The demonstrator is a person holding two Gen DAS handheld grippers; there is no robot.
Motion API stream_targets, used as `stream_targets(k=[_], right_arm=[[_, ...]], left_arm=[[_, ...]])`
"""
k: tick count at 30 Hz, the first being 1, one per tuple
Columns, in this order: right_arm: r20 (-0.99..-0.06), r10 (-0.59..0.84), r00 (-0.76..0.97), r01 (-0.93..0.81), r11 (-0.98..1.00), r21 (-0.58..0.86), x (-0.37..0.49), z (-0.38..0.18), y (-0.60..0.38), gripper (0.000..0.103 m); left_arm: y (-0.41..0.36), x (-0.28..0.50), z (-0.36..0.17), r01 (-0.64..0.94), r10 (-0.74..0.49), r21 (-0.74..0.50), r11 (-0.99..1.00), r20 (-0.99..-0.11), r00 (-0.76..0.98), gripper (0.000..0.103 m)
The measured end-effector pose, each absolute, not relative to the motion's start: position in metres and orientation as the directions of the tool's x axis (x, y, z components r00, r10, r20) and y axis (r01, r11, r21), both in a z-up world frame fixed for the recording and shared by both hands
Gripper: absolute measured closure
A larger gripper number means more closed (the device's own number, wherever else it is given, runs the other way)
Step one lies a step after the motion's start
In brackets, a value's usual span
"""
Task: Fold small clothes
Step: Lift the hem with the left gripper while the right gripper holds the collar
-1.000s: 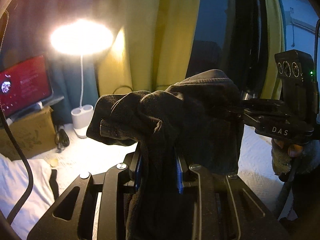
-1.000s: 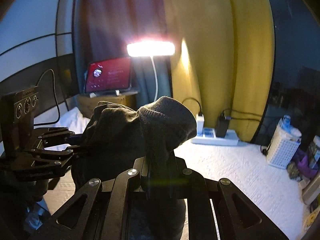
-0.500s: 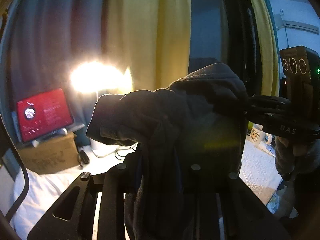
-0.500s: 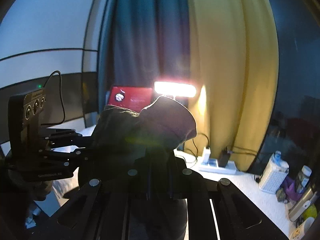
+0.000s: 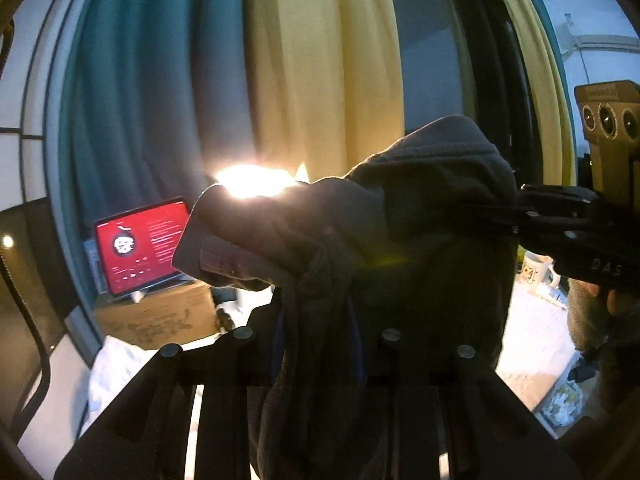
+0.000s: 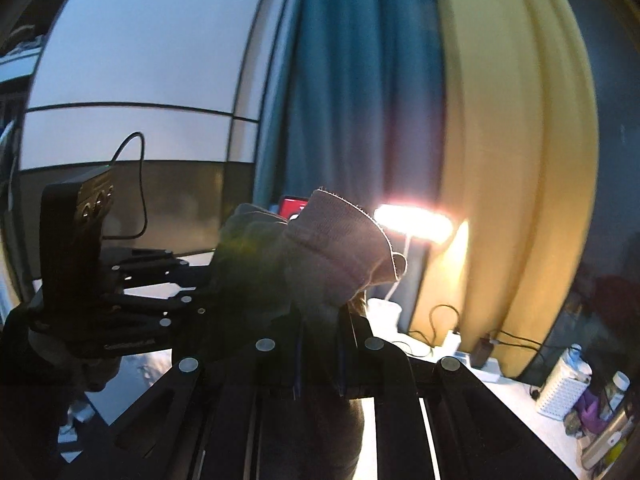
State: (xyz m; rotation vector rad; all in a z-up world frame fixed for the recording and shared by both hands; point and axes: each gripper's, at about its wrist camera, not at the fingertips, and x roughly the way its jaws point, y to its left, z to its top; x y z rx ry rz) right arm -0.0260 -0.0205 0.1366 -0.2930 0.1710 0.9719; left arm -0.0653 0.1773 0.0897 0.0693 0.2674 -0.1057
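Curtained backdrop, dark garment [image 5: 420, 216] stretched sideways (both grippers)

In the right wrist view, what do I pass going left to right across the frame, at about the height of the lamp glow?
Left gripper → dark garment, clamped by both grippers → glowing lamp → yellow curtain. Lower right, past the curtain: white basket.
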Motion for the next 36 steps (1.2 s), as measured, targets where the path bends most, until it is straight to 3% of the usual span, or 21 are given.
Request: stream_targets(k=[9, 36], right_arm=[[-0.336, 0.767, 0.546, -0.836, 0.528, -0.152, -0.016, 0.105, 0.007, 0.091], [-0.489, 0.695, 0.527, -0.812, 0.582, -0.047, 0.088, 0.037, 0.036, 0.091]], left_arm=[[0.2, -0.051, 0.061, 0.081, -0.061, 0.045, 0.996, -0.344, 0.937, 0.078], [0.214, 0.049, -0.001, 0.113, -0.121, -0.047, 0.993, -0.502, 0.856, 0.078]])
